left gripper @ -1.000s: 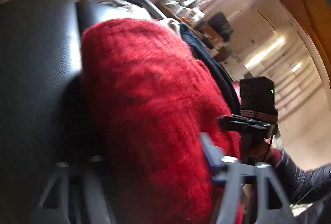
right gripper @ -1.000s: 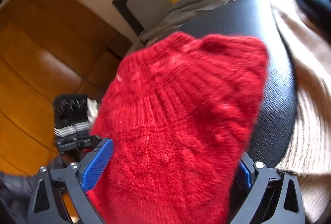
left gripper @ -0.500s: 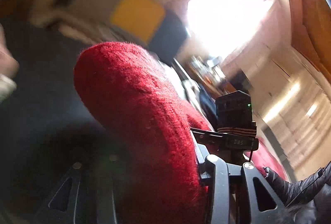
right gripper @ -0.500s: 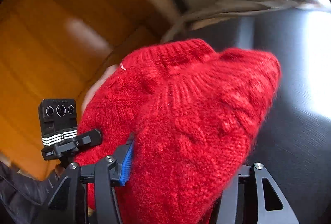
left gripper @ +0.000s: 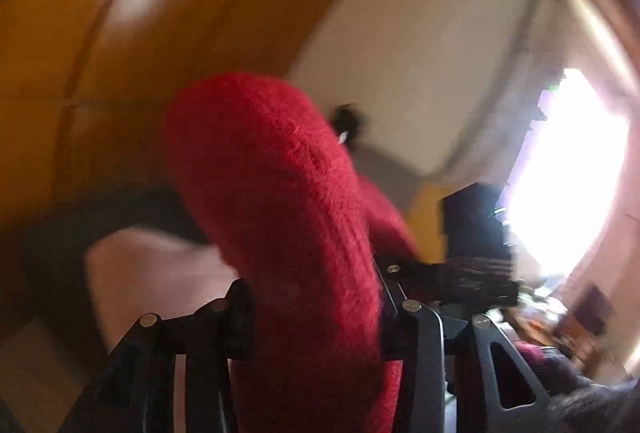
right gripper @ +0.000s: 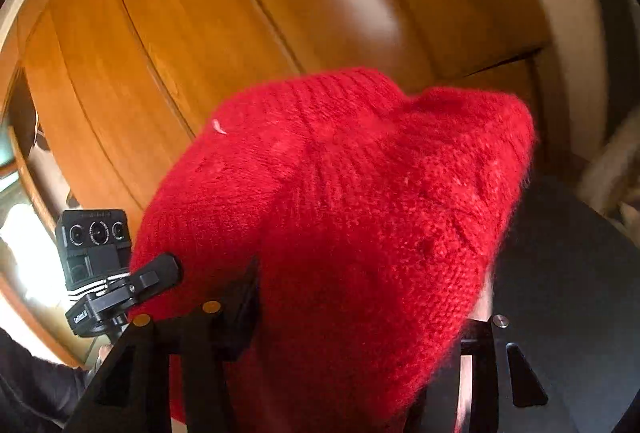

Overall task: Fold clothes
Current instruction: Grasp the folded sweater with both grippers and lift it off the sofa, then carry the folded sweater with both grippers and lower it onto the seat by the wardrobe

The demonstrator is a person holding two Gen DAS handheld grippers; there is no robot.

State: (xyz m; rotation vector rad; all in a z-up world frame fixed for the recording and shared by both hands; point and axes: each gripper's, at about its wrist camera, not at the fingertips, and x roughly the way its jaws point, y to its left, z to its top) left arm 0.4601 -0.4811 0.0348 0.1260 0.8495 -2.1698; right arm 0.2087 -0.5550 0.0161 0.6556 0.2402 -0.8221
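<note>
Both grippers have swung upward and round over the last second: the black leather surface that filled the left wrist view has dropped away, and orange wooden panelling (right gripper: 208, 33) now fills the background behind the red knitted sweater (right gripper: 360, 213). The left gripper (left gripper: 316, 313) is closed on a thick roll of the sweater's fluffy knit, its black fingers (left gripper: 240, 317) pressed against the cloth on either side. The right gripper (right gripper: 356, 317) is likewise clamped on a bunched part of the same garment, ribbed knit mounding up between its arms. In the right wrist view the left gripper's camera block (right gripper: 94, 245) sits just beside the sweater at the left, so the two grips lie near each other along one edge. Holding the garment at two points and raised clear of the black leather surface (right gripper: 572, 293), low on the right, probably lets it hang and shake out so that it can be laid flat for a fold, or carried over as a fold; blur hides which. A pale striped garment (right gripper: 612, 161) shows at the far right.
</note>
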